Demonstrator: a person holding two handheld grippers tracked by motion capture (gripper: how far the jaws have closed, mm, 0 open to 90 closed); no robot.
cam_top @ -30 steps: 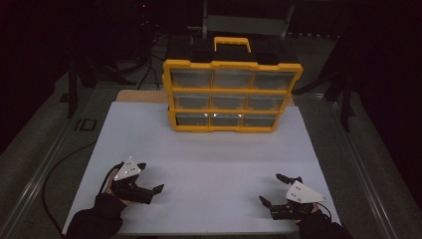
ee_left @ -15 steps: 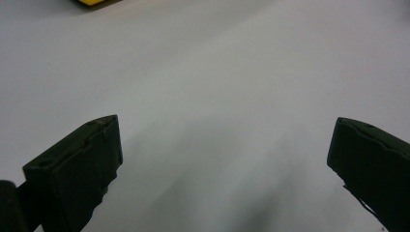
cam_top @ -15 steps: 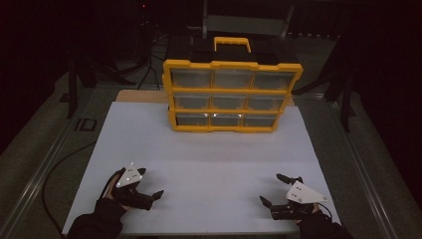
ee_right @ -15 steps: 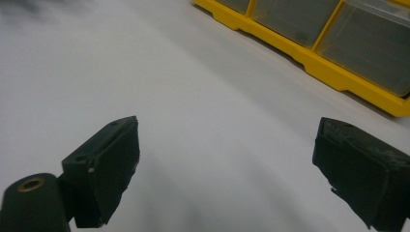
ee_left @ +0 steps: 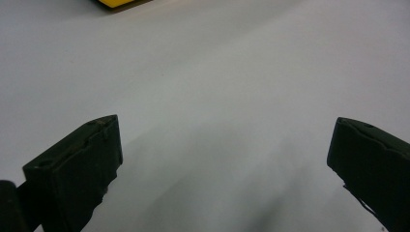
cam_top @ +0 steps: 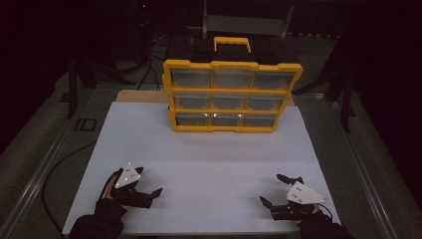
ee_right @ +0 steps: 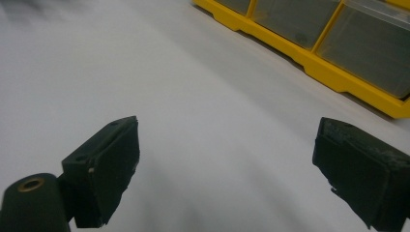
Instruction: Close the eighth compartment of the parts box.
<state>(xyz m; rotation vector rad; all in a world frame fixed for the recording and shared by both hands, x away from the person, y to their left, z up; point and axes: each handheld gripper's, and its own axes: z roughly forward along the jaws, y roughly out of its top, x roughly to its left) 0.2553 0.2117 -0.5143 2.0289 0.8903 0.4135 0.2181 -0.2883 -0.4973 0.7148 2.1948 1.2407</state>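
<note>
A yellow drawer cabinet with a black top and yellow handle stands at the far middle of the white table. Its clear drawers are all pushed in. My left gripper rests low over the near left of the table, jaws wide apart with nothing between them. My right gripper sits at the near right, also open and empty. In the right gripper view the cabinet's bottom row lies ahead to the upper right. A yellow corner of the cabinet peeks in at the top of the left gripper view.
Dark floor, stands and cables surround the table. A metal rail runs along the left side. A wide bare stretch of white table lies between the grippers and the cabinet.
My left gripper has shifted a little toward the near edge and to the right. The right gripper has barely moved.
</note>
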